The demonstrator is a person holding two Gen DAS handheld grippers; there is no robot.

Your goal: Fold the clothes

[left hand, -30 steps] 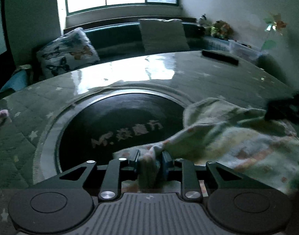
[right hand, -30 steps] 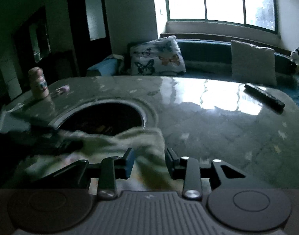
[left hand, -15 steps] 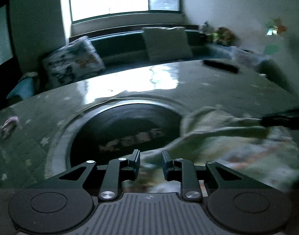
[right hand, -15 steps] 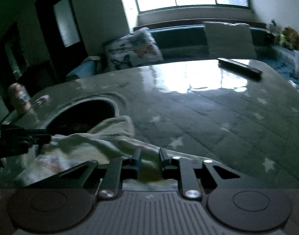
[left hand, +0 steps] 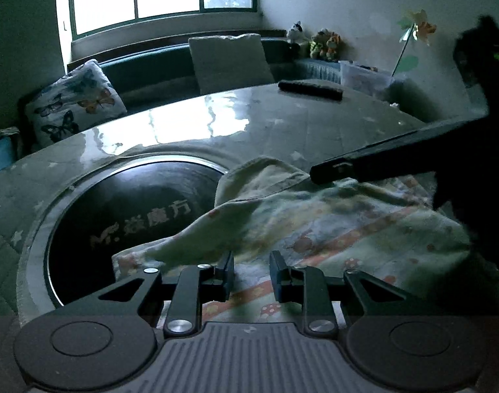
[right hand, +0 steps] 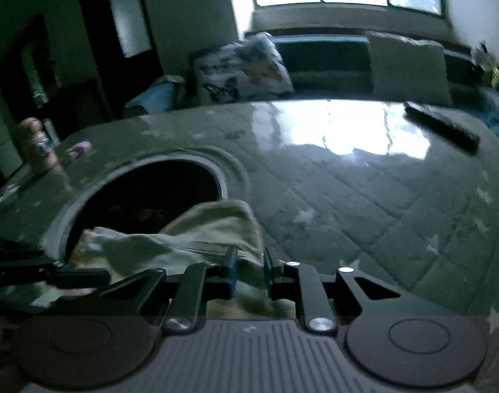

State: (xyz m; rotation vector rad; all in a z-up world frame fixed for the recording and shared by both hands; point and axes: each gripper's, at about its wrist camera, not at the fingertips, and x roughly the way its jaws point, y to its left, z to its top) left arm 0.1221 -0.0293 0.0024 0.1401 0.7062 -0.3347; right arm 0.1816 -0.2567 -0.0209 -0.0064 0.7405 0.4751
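Observation:
A pale printed garment point(left hand: 331, 226) lies crumpled on the green quilted table point(left hand: 282, 121), partly over a round dark inset point(left hand: 128, 209). My left gripper point(left hand: 251, 273) is at its near edge, with a folded layer running in between the narrow-set fingers. In the left wrist view my right gripper point(left hand: 318, 173) shows as a dark bar from the right, its tip on the garment's far fold. In the right wrist view, my right gripper point(right hand: 249, 270) is shut on a pale fold of the garment point(right hand: 213, 226). The left gripper point(right hand: 82, 276) shows dark at the lower left.
A black remote point(left hand: 310, 89) lies near the table's far edge. A small bottle point(right hand: 36, 150) and a pink item point(right hand: 80, 147) stand at the far left. Behind the table, a bench holds a butterfly cushion point(left hand: 76, 111) and a plain cushion point(left hand: 229, 60).
My right gripper, open a second ago, has shut on a fold of the garment and lifted it. The top layer has been drawn over, and the right gripper now looms larger in the left view.

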